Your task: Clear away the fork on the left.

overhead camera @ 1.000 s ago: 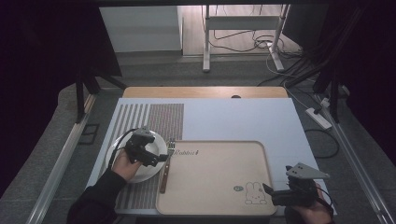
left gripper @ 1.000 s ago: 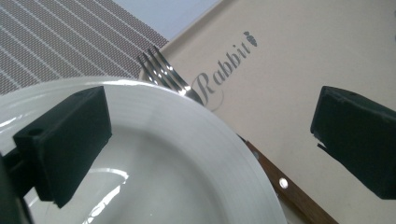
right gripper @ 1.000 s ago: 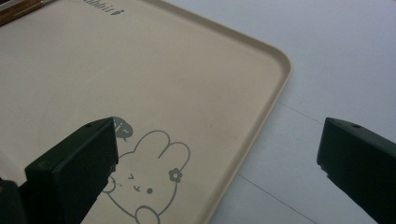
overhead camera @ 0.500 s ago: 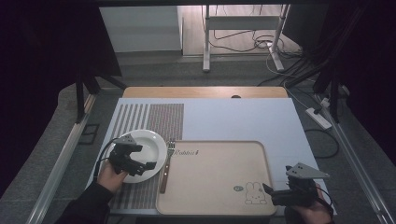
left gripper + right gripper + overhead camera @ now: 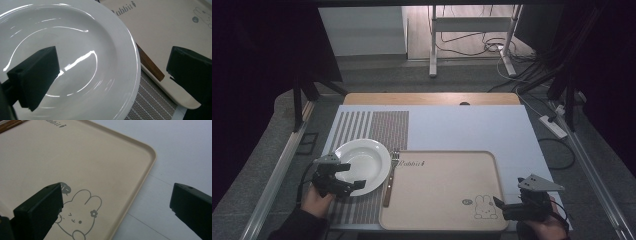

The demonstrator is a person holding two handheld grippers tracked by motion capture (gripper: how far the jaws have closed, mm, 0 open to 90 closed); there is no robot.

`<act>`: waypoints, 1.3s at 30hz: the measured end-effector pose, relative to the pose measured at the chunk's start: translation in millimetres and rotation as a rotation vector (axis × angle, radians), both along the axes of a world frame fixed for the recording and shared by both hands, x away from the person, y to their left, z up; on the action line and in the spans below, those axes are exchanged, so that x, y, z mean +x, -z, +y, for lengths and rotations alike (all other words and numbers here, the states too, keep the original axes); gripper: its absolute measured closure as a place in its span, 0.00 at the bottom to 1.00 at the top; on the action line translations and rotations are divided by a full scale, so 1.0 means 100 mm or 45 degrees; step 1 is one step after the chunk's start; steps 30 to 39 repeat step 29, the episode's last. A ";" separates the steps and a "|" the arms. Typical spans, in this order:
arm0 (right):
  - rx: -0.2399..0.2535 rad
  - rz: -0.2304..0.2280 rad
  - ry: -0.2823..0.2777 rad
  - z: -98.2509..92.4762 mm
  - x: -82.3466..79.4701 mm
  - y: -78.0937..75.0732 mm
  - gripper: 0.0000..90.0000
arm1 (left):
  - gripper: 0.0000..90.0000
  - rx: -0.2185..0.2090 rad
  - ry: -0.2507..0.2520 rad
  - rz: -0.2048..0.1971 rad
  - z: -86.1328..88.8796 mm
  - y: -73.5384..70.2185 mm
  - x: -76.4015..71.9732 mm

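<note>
A white deep plate lies on the striped placemat at the near left. My left gripper hovers at its near-left rim, open and empty. In the left gripper view, one jaw is over the plate and the other over the tray's corner. A fork with a wooden handle lies between plate and tray. My right gripper is open at the near right corner of the beige rabbit tray; its jaws straddle the tray's rim.
A pale blue mat covers the table beyond the tray. The table's wooden far edge and metal side rails bound the work area. Cables and a power strip lie on the floor at the right.
My left gripper has drawn back from over the plate toward the near left, uncovering the plate. The right gripper has not moved.
</note>
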State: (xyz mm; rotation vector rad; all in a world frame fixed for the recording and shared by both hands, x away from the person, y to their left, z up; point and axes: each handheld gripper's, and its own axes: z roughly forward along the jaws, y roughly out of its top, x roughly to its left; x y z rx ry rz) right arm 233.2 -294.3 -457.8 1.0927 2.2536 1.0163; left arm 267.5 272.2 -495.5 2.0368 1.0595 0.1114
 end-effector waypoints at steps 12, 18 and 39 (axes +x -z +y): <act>-0.001 0.003 0.002 0.00 0.00 0.00 0.00 | 0.00 0.050 -0.066 -0.022 0.12 0.01 -0.24; -0.003 0.005 0.003 0.00 0.00 0.00 0.00 | 0.00 0.049 -0.106 -0.056 0.19 -0.02 -0.35; -0.013 0.005 0.000 0.01 0.00 0.00 0.00 | 0.00 0.024 -0.138 -0.074 0.28 -0.03 -0.46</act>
